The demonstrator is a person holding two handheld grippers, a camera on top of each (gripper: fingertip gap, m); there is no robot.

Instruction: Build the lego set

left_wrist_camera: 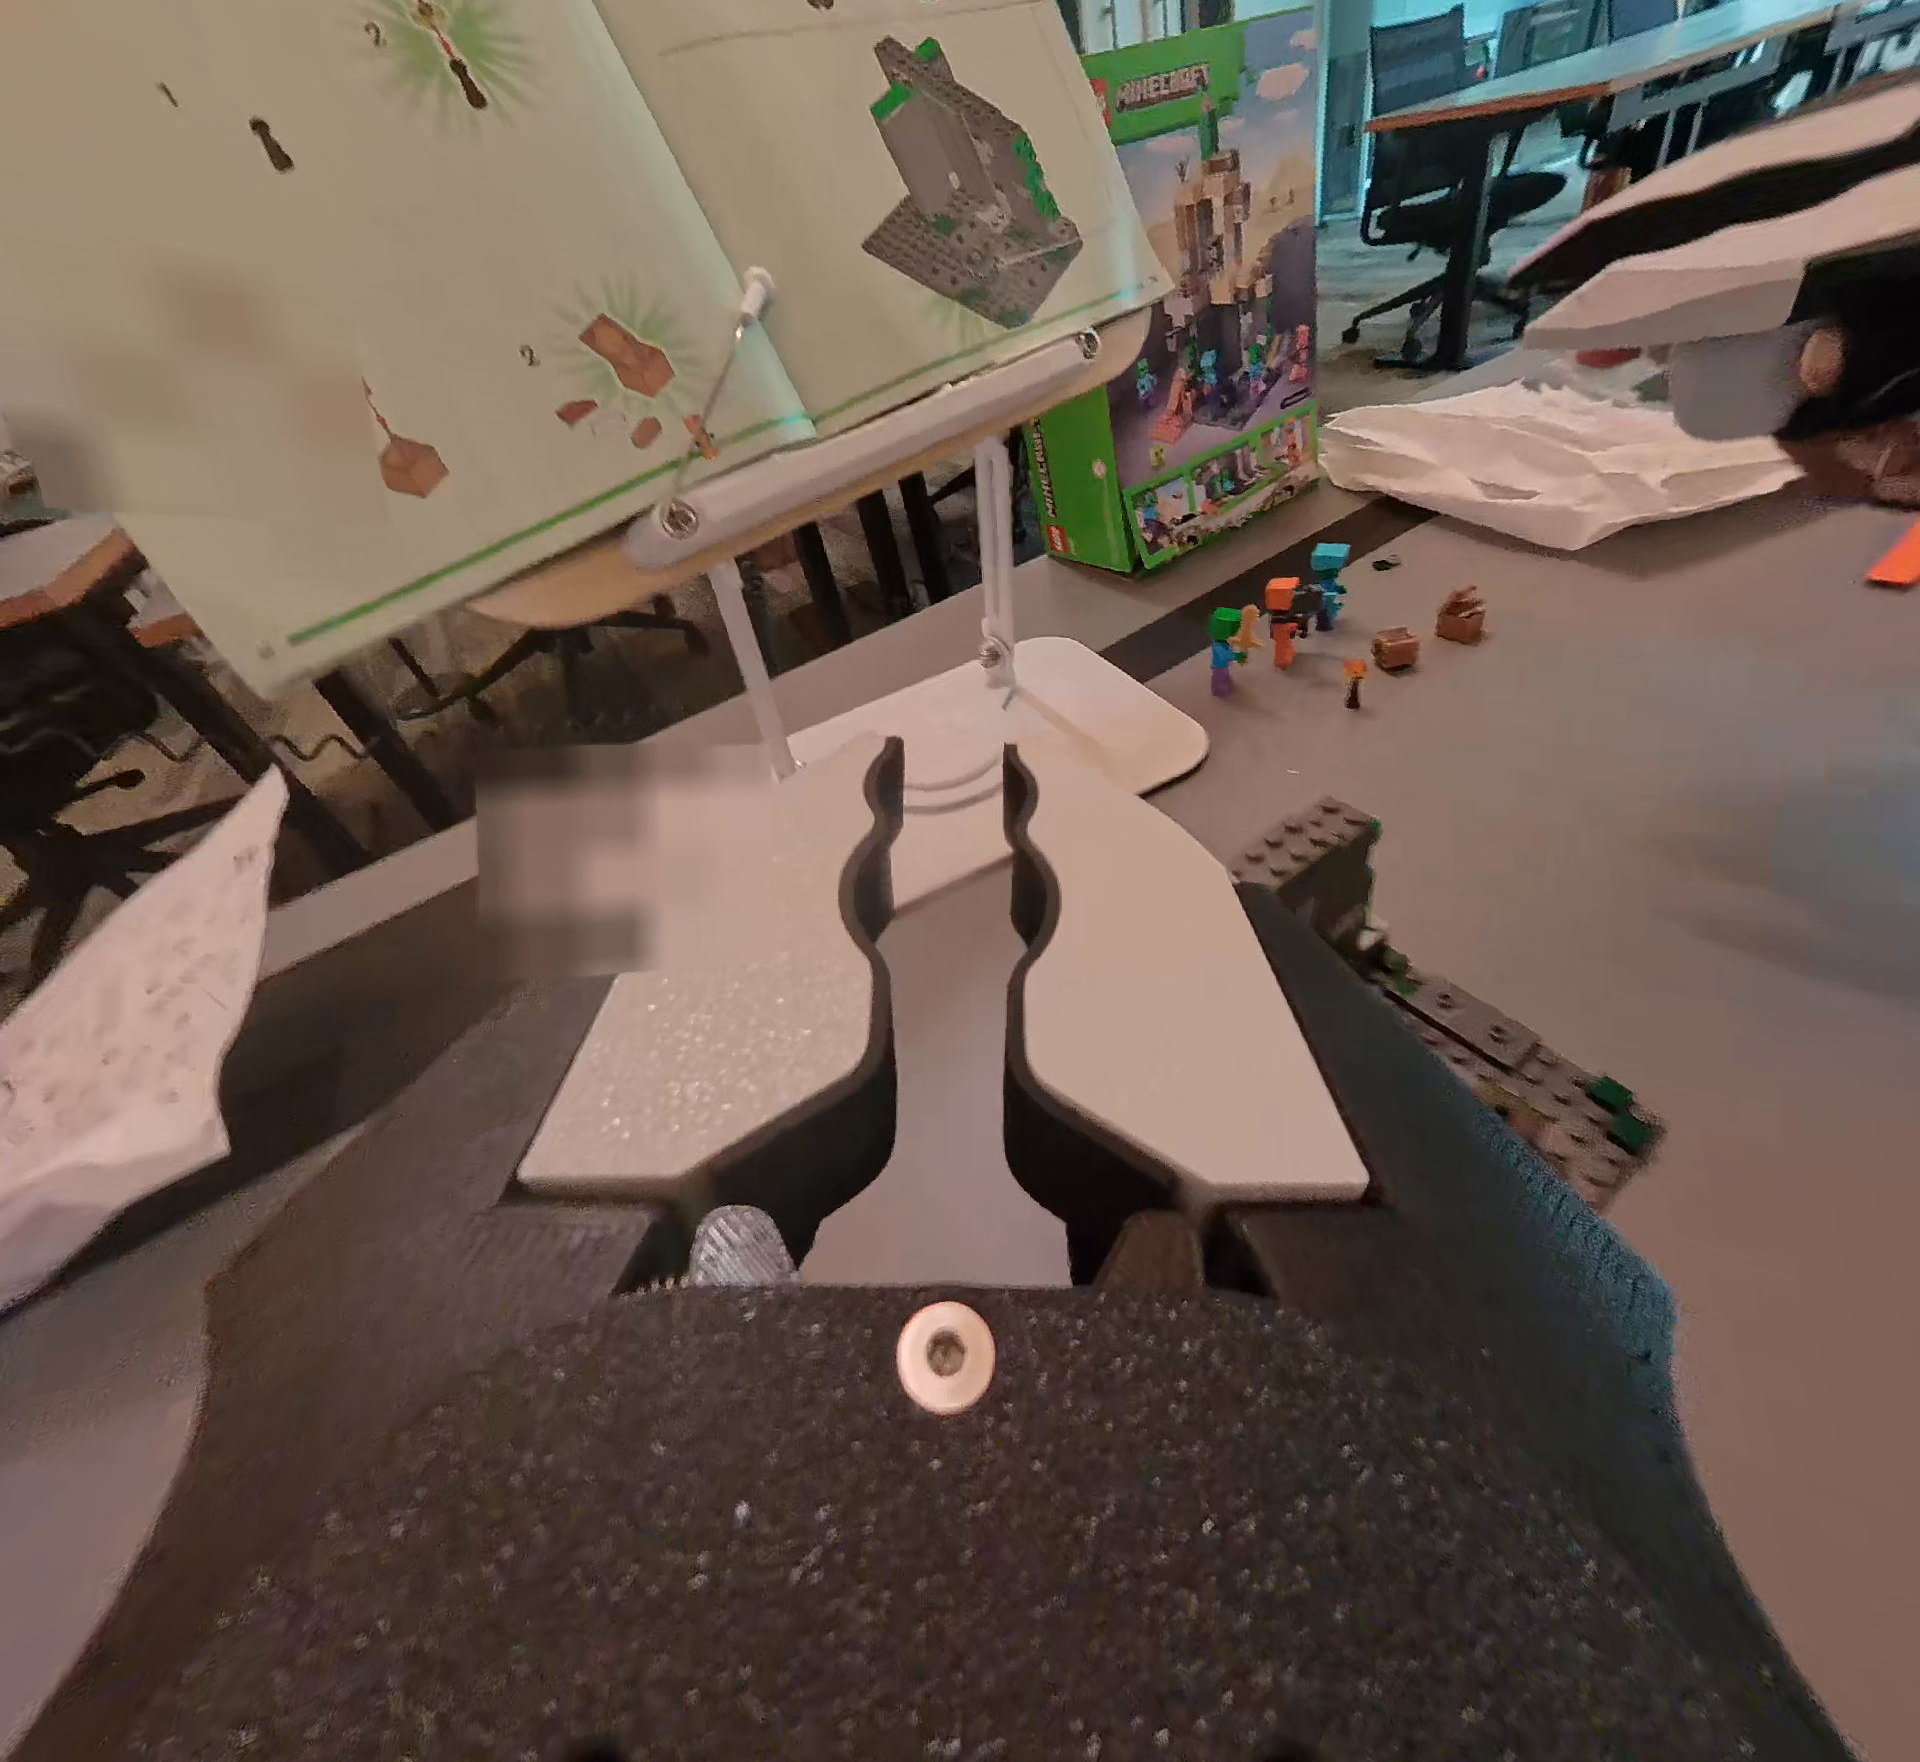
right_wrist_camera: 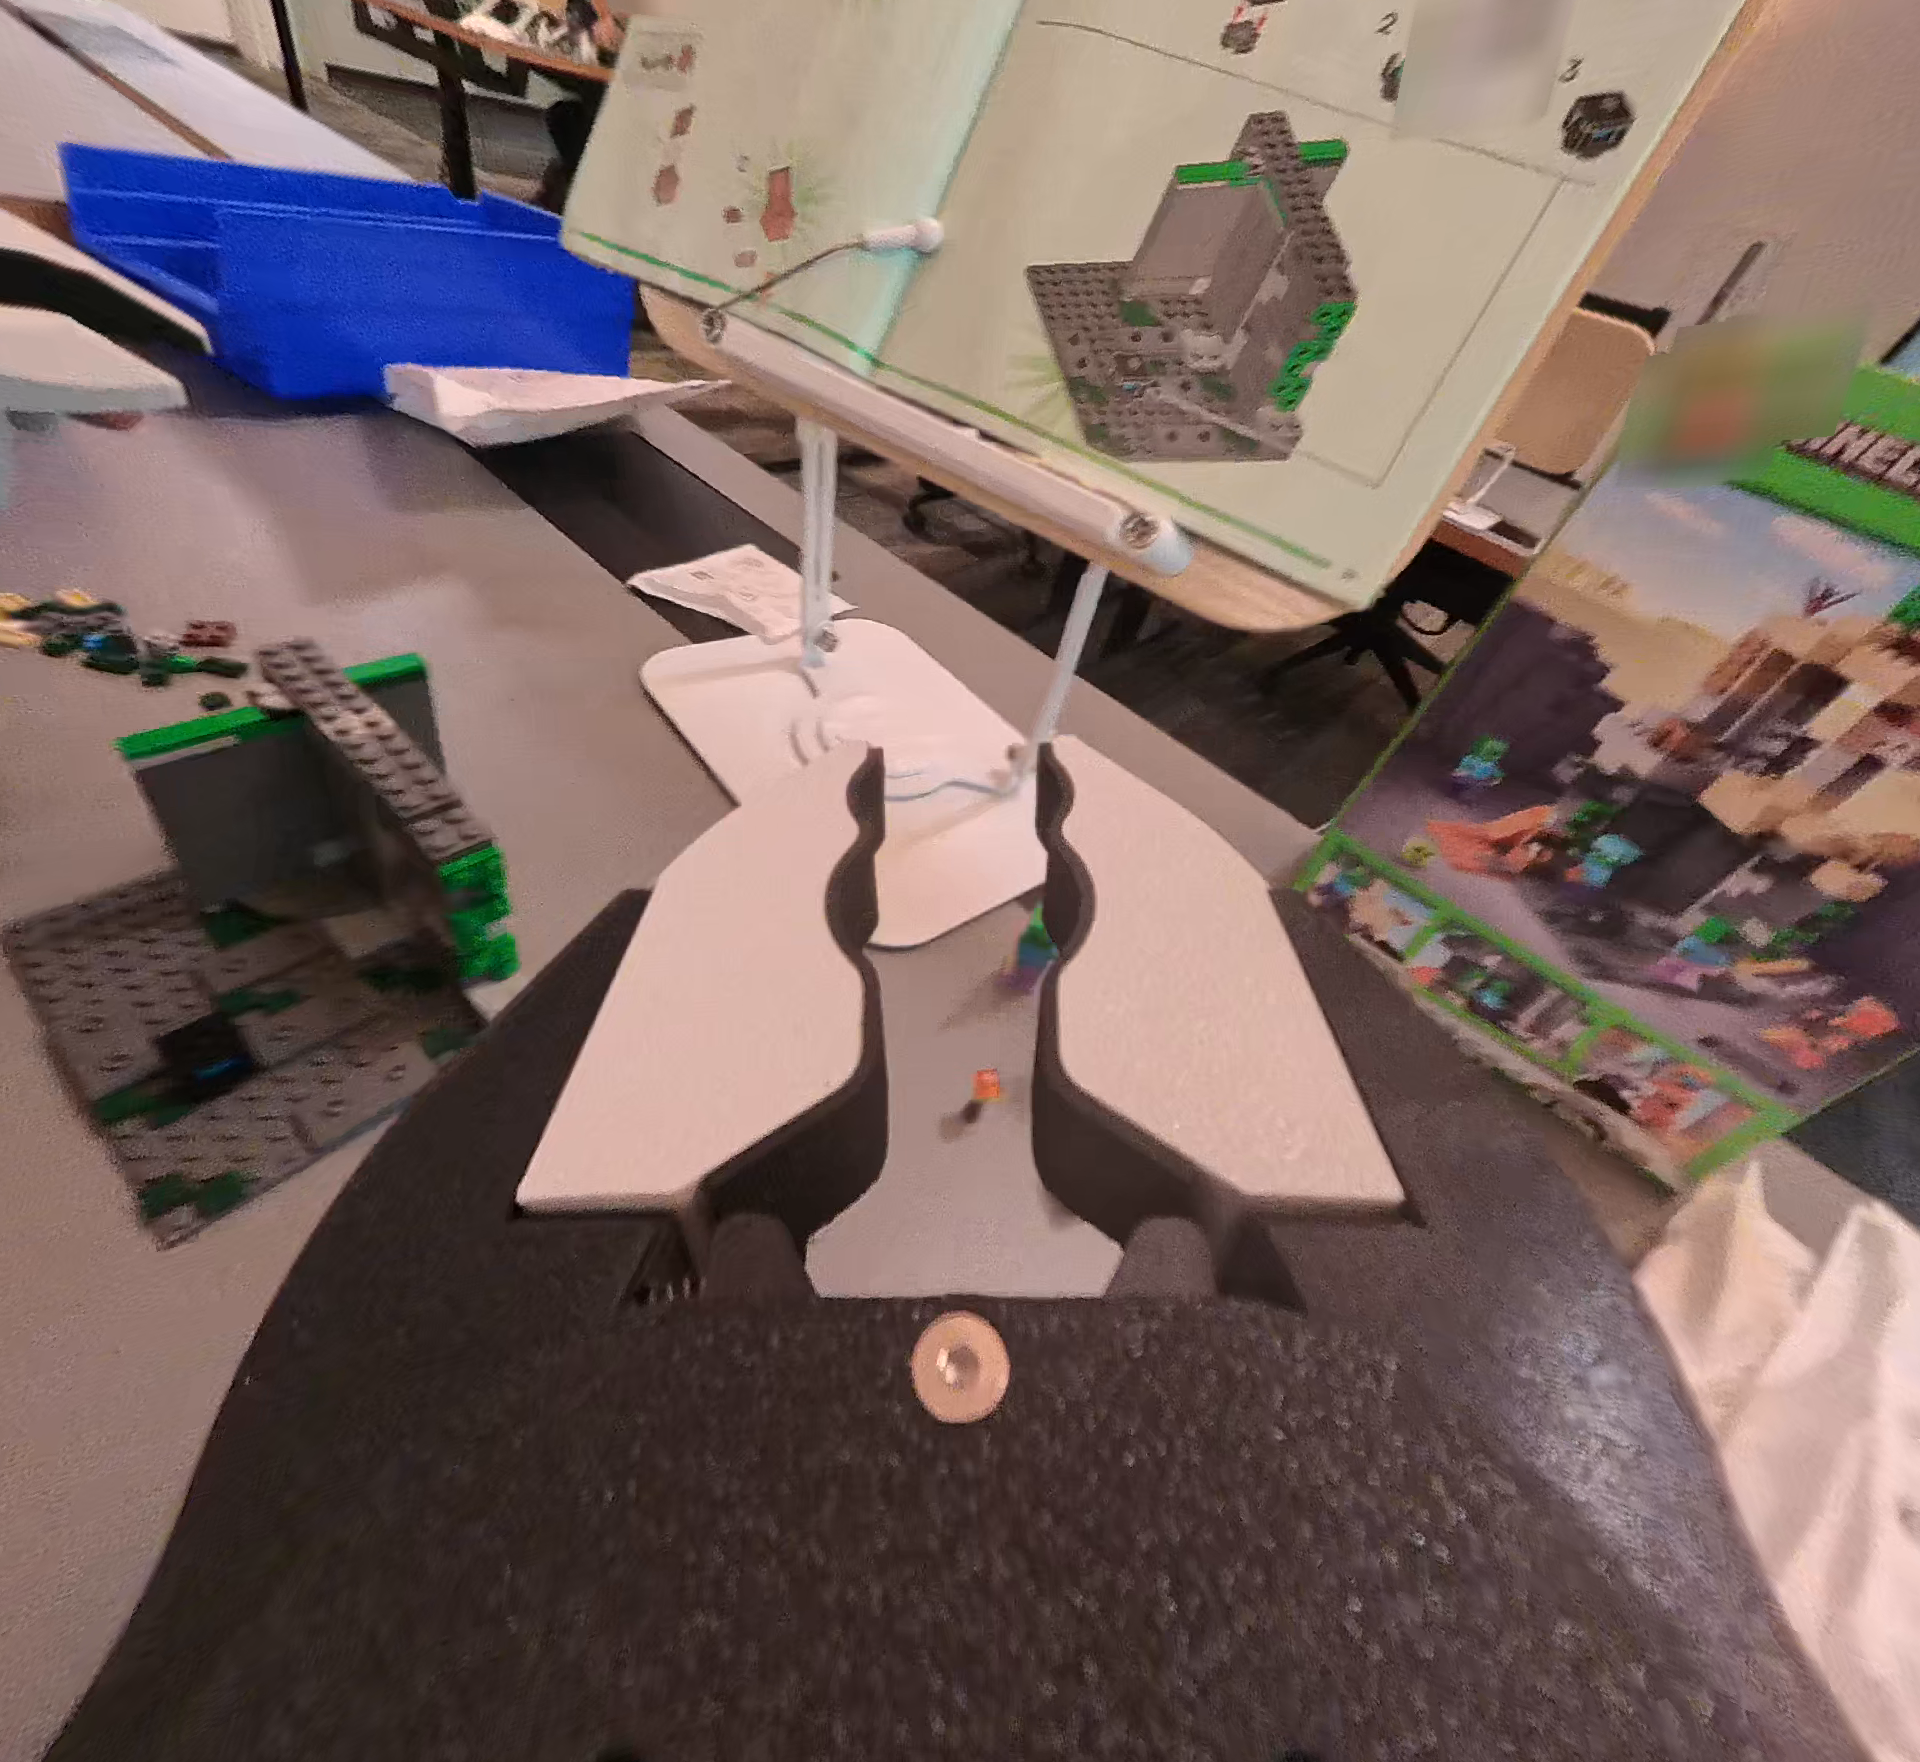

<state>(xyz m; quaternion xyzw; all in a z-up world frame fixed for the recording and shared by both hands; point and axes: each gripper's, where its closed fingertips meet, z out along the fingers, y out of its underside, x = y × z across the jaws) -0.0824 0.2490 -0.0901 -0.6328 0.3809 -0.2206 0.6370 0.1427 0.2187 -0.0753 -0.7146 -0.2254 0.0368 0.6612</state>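
The left gripper (left_wrist_camera: 951,767) has its fingers (left_wrist_camera: 748,964) spread with nothing between them, held above the grey surface (left_wrist_camera: 1558,777) and aimed at the white base of the book stand (left_wrist_camera: 1101,715). The right gripper (right_wrist_camera: 956,767) has its fingers (right_wrist_camera: 1174,985) spread and empty too; through the gap show a small green-headed minifigure (right_wrist_camera: 1031,949) and a tiny orange-topped piece (right_wrist_camera: 982,1089) standing on the surface.

The part-built lego model (right_wrist_camera: 281,923), a grey studded baseplate with a grey wall and green trim, sits on the surface to the left of the right gripper; in the left wrist view it lies just right of the left gripper, partly hidden. Loose bricks (right_wrist_camera: 104,637) lie beyond it.

The open instruction booklet (right_wrist_camera: 1039,185) rests on the stand. The set's box (left_wrist_camera: 1195,310) stands to the right. More minifigures (left_wrist_camera: 1288,611) stand grouped near the box.
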